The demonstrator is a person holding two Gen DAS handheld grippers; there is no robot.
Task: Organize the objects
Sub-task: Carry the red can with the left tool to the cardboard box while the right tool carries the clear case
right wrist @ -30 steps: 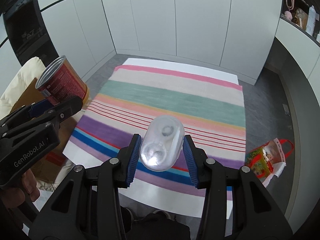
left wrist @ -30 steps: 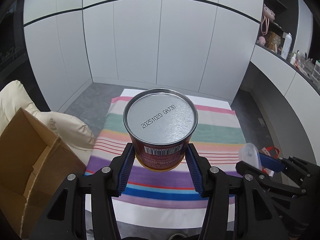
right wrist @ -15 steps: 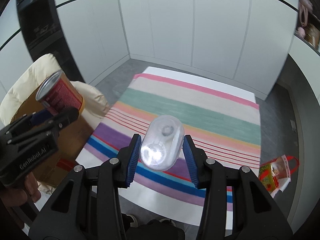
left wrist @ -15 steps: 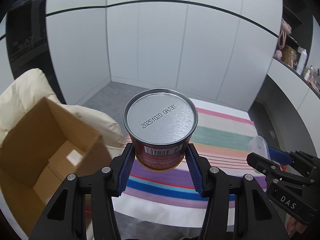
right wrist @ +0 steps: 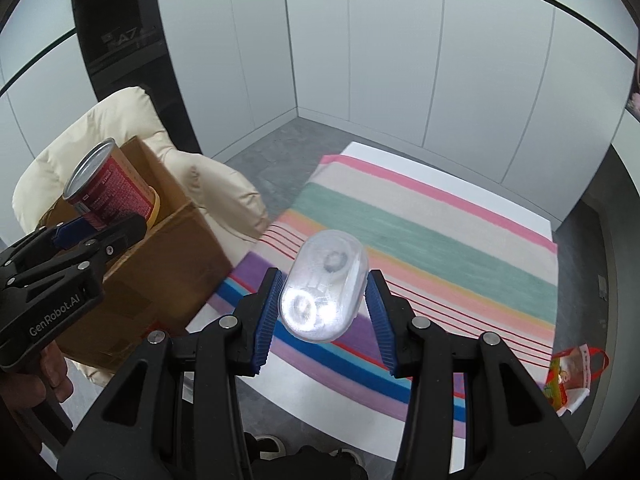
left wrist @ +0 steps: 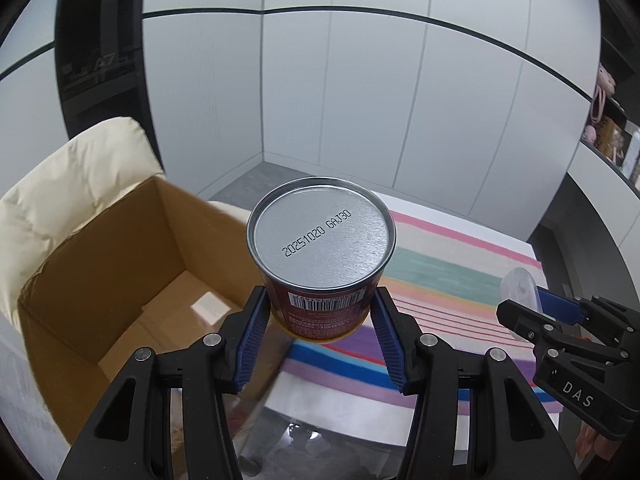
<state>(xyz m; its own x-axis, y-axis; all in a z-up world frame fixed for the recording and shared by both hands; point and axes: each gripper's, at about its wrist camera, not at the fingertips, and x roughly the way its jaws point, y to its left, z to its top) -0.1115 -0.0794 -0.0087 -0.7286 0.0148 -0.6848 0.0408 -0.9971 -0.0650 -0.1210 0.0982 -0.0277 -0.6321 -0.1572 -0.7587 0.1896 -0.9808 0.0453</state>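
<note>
Above the open cardboard box [left wrist: 120,280], near its right wall, the red can [left wrist: 320,264] hung clamped between the blue-padded fingers of the left gripper [left wrist: 320,338], silver end toward the camera. Right of the box, the right gripper [right wrist: 322,312] had its fingers closed on a clear plastic case [right wrist: 324,284] over the striped surface [right wrist: 440,240]. Behind the box sat a cream cushion [left wrist: 76,184].

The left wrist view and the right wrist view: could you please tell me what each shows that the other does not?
Only the left wrist view shows the cardboard box's open inside and the date code on the can.

Only the right wrist view shows the red bag on the floor and the clear container's whole face.

Both show the left gripper holding the can, the right gripper holding the container, the striped cloth and the cream cushion.
</note>
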